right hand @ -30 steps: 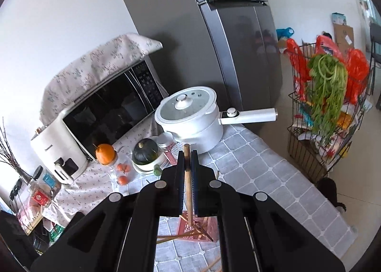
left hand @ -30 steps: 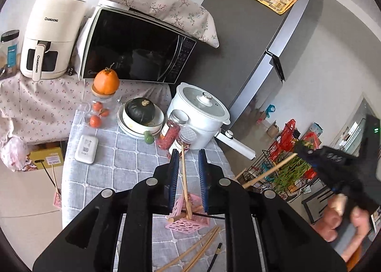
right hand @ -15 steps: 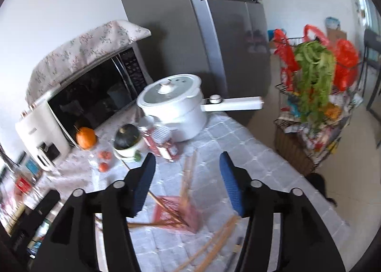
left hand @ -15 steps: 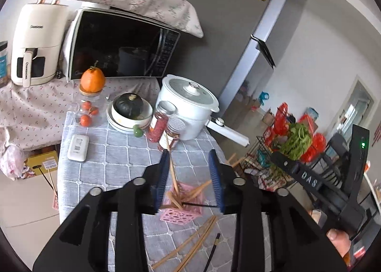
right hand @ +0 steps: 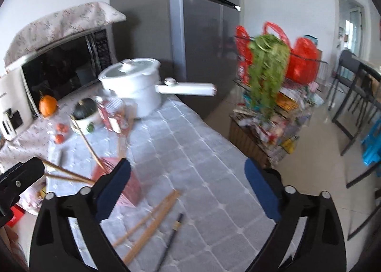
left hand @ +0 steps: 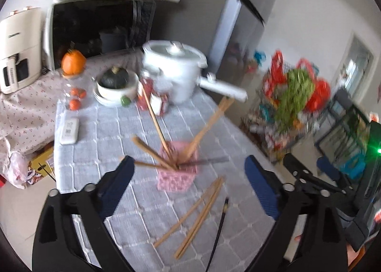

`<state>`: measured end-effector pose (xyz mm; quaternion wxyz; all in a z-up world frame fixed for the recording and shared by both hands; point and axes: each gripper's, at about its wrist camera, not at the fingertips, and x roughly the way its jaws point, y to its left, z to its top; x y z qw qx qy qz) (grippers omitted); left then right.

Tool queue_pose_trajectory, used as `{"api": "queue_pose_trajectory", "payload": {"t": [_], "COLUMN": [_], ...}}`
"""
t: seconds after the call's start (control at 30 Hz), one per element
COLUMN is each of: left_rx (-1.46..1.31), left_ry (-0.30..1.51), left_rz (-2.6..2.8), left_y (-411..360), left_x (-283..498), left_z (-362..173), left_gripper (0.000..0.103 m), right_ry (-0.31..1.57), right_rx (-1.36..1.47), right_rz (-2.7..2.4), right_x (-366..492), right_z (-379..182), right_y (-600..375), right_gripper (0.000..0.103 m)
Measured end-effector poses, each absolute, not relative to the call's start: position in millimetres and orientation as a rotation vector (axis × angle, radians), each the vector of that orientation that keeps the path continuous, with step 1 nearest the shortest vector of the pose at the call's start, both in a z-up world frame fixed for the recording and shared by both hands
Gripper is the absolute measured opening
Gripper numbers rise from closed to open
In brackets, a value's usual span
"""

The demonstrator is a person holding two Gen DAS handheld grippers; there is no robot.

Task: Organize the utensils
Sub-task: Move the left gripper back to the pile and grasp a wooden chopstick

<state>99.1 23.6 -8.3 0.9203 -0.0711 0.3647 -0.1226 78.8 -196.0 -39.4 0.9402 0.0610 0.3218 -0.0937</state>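
Left gripper: jaws spread wide, nothing between them, hovering over the pink perforated plastic holder.
Right gripper: jaws also wide apart and empty, above the grey quilted tablecloth.
Holder: stands mid-table; several wooden chopsticks lean out of it in different directions, and one dark chopstick lies across its mouth.
Loose utensils: three or so wooden chopsticks and one black chopstick lie flat on the cloth just in front of the holder.
Task state: part done, I'd say; the flat ones are not yet collected.
Risk: the holder looks light and its load splays outward, so a gripper brushing a leaning stick could tip the lot.
Risk: thin sticks lying together on soft cloth may roll or cross in the jaws, or two may come up at once.
Nearby: glass spice jars and a white lidded pot stand behind.
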Motion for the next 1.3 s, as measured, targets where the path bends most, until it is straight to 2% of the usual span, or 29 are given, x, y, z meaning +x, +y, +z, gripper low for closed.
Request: {"api": "queue_pose_trajectory", "payload": {"t": [0.27, 0.43, 0.5, 0.67, 0.73, 0.87, 1.13, 1.3], "left_rx": [0.013, 0.102, 0.146, 0.233, 0.239, 0.247, 0.313, 0.328], "left_ry": [0.982, 1.091, 1.122, 1.141, 1.127, 1.103, 1.091, 1.187], "left_rz": [-0.353, -0.416, -0.431, -0.419, -0.411, -0.381, -0.289, -0.263], "left_y": [-25.7, -60.3, -74.5, -96.9, -100.3, -108.8, -145.3, -156.4], "left_x": [110.4, 115.3, 118.9, 136.7, 145.7, 158.6, 189.2, 216.2], "left_z": [-63.4, -103.3, -120.5, -151.9, -161.8, -175.7, -188.5, -200.0], "left_gripper": [0.095, 0.094, 0.088, 0.043, 0.034, 0.024, 0.023, 0.027], "right_ry": [0.917, 0.989, 0.999, 1.010, 1.013, 1.016, 1.013, 1.023], "right_rx": [0.289, 0.358, 0.372, 0.423, 0.433, 0.441, 0.500, 0.543], "right_rz": [-0.248, -0.265, -0.265, -0.244, -0.235, -0.224, -0.195, -0.200], "right_x": [39.2, 18.7, 15.1, 12.7, 11.4, 12.0, 17.6, 19.6], "right_z": [-133.5, -163.1, -167.5, -171.0, -172.3, -173.1, -174.5, -180.5], "right_y": [-263.5, -289.7, -294.9, -301.6, -303.4, -307.2, -326.1, -341.3], "right_gripper": [0.096, 0.096, 0.096, 0.096, 0.096, 0.096, 0.096, 0.096]}}
